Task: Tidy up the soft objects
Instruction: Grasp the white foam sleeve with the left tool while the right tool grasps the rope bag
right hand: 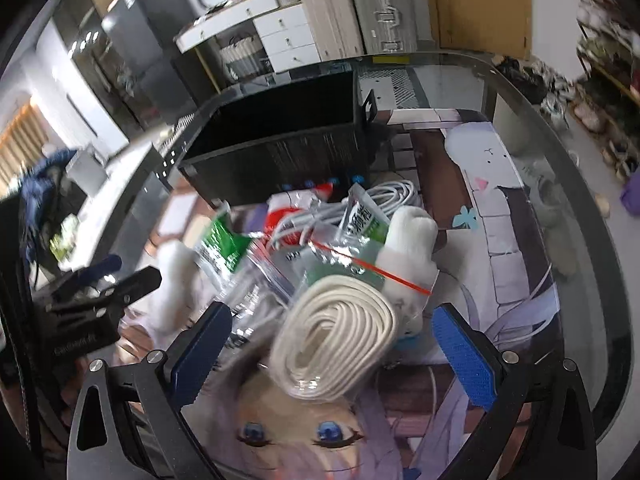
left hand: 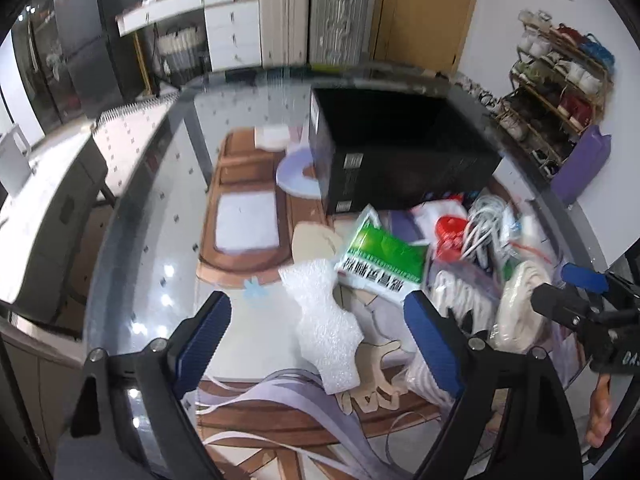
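White coiled strap (right hand: 334,330) is framed at twelve o'clock between the spread, empty right gripper (right hand: 334,344), long axis toward one o'clock.

black box (left hand: 396,152), green-white packet (left hand: 382,262), cream coiled strap (right hand: 334,332), white foam (left hand: 326,326)

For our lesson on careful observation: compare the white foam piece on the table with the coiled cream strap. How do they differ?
The foam piece lies flat and spread out; the coiled strap is wound into an oval roll. The foam piece is bright white with a bumpy surface and notched edges; the strap is cream and smooth-banded. The foam piece lies apart from the pile; the strap sits against the bags. Both look soft, and no gripper holds either.
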`<action>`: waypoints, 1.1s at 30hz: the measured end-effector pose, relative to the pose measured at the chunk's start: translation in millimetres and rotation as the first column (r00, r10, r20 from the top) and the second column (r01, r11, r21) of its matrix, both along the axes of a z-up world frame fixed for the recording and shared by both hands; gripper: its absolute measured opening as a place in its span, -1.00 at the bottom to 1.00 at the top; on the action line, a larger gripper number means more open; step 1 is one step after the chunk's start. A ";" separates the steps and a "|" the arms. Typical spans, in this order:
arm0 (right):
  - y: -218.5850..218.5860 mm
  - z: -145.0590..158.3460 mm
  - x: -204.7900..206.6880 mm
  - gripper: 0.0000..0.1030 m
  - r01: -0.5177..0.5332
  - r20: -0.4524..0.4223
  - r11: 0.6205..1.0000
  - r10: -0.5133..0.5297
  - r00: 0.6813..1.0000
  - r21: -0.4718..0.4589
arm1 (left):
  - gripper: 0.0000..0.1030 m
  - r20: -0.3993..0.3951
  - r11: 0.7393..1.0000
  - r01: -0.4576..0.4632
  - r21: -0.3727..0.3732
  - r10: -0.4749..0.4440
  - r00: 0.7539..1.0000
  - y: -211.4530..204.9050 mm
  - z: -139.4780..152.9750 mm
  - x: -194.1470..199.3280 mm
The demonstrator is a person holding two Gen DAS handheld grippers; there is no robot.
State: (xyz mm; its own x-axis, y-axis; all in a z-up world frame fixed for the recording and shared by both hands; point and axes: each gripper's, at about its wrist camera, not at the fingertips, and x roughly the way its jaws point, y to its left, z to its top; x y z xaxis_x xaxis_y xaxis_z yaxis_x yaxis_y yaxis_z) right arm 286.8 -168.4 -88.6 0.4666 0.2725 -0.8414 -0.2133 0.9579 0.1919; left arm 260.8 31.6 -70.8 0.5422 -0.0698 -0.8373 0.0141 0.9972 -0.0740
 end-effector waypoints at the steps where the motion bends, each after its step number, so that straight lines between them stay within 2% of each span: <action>1: 2.0 -3.7 -1.3 0.99 -0.007 0.003 1.000 0.007 1.000 -0.008 | 0.71 -0.015 1.000 -0.003 0.004 0.003 1.000 -0.1 -4.9 2.0; 5: 4.1 -22.6 -0.3 0.93 -0.005 -0.035 1.000 0.005 0.999 -0.004 | 0.67 -0.049 1.000 0.015 0.026 -0.013 0.999 -5.5 -21.1 6.3; 7: 8.7 -27.5 0.3 0.91 -0.021 -0.038 0.999 0.020 0.999 -0.035 | 0.66 -0.039 0.998 0.031 0.050 -0.029 0.999 -10.5 -23.6 8.0; 10: 15.1 -28.1 2.1 0.65 -0.078 -0.023 0.994 0.077 0.997 -0.070 | 0.50 -0.049 0.997 0.039 0.059 -0.036 0.998 -11.4 -27.8 10.4; 12: 11.4 -28.4 3.7 0.51 -0.082 -0.028 0.995 0.081 0.996 -0.061 | 0.37 -0.058 0.998 0.047 0.046 -0.045 0.997 -9.7 -30.2 11.5; 14: 5.1 -29.2 4.9 0.28 -0.081 -0.043 0.996 0.079 0.996 -0.042 | 0.20 -0.070 0.996 0.076 0.043 -0.073 0.995 -10.1 -32.0 9.6; 17: -2.1 -29.8 3.2 0.04 -0.094 -0.057 0.995 0.092 0.994 -0.023 | -0.04 -0.085 0.992 0.118 0.031 -0.116 0.990 -11.7 -32.5 5.8; 20: -2.9 -28.8 3.1 -0.09 -0.114 -0.065 0.993 0.113 0.991 -0.007 | -0.22 -0.089 0.989 0.149 0.017 -0.147 0.985 -14.4 -30.9 -0.4; 23: -3.4 -21.4 -1.5 -0.35 -0.136 -0.045 0.991 0.136 0.990 -0.001 | -0.22 -0.092 0.986 0.164 -0.004 -0.164 0.982 -14.1 -27.8 -7.1; 26: -2.0 -14.8 -4.9 -0.50 -0.161 -0.026 0.987 0.161 0.987 -0.004 | -0.23 -0.079 0.986 0.164 -0.012 -0.164 0.983 -11.9 -23.4 -11.2; 29: -0.1 -9.0 -7.8 -0.61 -0.186 -0.014 0.983 0.186 0.982 0.008 | -0.23 -0.068 0.985 0.171 -0.020 -0.172 0.983 -11.5 -18.8 -14.4; 33: 1.8 -1.8 -12.6 -0.66 -0.203 0.004 0.979 0.203 0.979 0.003 | -0.23 -0.021 0.985 0.173 0.002 -0.173 0.985 -13.0 -7.3 -17.9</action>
State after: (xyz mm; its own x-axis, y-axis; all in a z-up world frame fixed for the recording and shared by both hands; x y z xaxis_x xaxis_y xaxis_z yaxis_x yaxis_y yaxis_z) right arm 274.2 -166.5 -90.4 0.4042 0.3645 -0.8389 -0.4041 0.8940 0.1937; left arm 242.9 18.6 -78.1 0.5047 -0.1579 -0.8487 0.1848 0.9801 -0.0725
